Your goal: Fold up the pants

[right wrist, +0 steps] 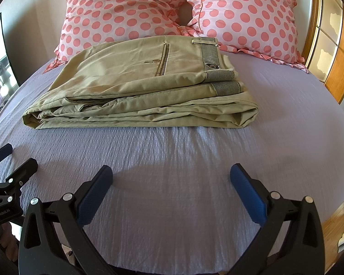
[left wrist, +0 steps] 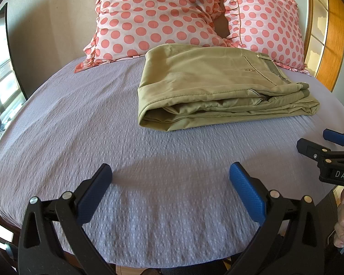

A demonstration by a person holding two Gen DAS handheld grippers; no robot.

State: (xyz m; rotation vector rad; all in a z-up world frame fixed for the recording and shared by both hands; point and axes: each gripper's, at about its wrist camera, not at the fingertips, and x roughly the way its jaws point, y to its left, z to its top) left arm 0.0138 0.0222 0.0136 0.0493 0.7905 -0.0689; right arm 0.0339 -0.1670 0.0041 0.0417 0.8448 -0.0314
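Khaki pants lie folded in a flat stack on the lavender bed cover, near the pillows. They also show in the right wrist view, with the striped waistband on the right end. My left gripper is open and empty, hovering over the bed's near edge, well short of the pants. My right gripper is open and empty, also short of the pants. The right gripper shows at the right edge of the left wrist view; the left gripper shows at the left edge of the right wrist view.
Two pink polka-dot pillows lean at the head of the bed behind the pants. A wooden door and frame stand at the right. A dark-framed mirror or window is at the left. The bed's wooden edge shows at lower right.
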